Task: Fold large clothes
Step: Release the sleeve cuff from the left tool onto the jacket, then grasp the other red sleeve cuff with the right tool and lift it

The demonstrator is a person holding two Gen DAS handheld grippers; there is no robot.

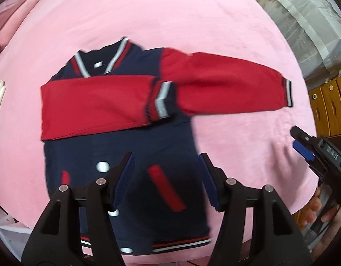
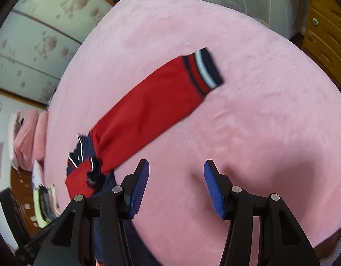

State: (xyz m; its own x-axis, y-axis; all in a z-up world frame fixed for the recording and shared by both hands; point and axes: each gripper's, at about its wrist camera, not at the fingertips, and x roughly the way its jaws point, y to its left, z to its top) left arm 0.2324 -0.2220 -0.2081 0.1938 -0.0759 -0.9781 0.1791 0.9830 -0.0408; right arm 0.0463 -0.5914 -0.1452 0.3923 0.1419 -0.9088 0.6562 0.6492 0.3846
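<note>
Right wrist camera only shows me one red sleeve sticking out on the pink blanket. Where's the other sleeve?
Observer: The other sleeve is folded across the chest of the jacket.
Operator: Is the left gripper holding anything?
Observer: No. The left gripper hangs over the jacket's lower front, jaws open and empty.
Operator: Is the bottom folded up?
Observer: Not yet. The striped hem lies flat, nearest the camera.

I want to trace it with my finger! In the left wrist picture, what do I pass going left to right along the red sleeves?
Folded red sleeve → its striped cuff → outstretched red sleeve → that sleeve's striped cuff → wooden drawers.
</note>
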